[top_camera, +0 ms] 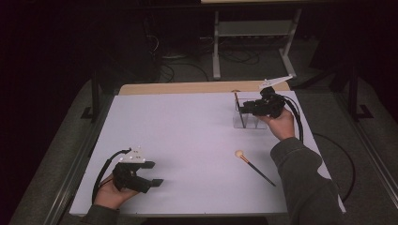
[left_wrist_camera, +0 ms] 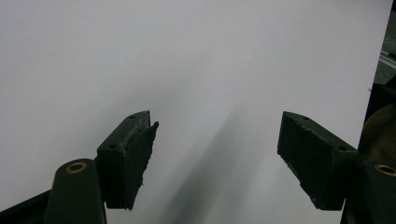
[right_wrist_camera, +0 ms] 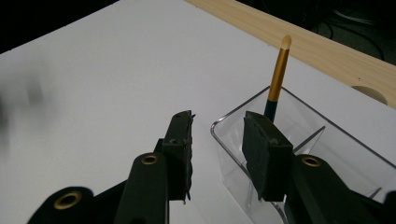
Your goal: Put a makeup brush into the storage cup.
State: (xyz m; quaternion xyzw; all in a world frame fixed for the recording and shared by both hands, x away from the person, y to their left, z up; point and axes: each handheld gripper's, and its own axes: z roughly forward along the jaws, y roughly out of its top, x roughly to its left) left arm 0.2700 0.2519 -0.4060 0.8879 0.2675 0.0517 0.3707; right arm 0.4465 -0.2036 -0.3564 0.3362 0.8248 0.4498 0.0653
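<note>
1. The right gripper (right_wrist_camera: pixel 217 140) has its jaws partly open with nothing between them; one jaw sits just over the near rim of the clear organiser (right_wrist_camera: pixel 299 140), the other outside it.
2. Just beyond those jaws, a gold-handled brush (right_wrist_camera: pixel 276 79) stands nearly upright in the organiser's end compartment, its pale tip up and leaning slightly toward the upper right of the right gripper view; it looks already placed.
3. The left gripper (left_wrist_camera: pixel 217 149) holds its jaws wide, empty, over the bare white counter (left_wrist_camera: pixel 187 60).
4. In the high view a second brush (top_camera: pixel 253 165) lies flat at lower centre-right, long axis diagonal, pale head to the upper left, dark handle to the lower right; it lies nearer the right hand (top_camera: pixel 281 123), below it.
</note>
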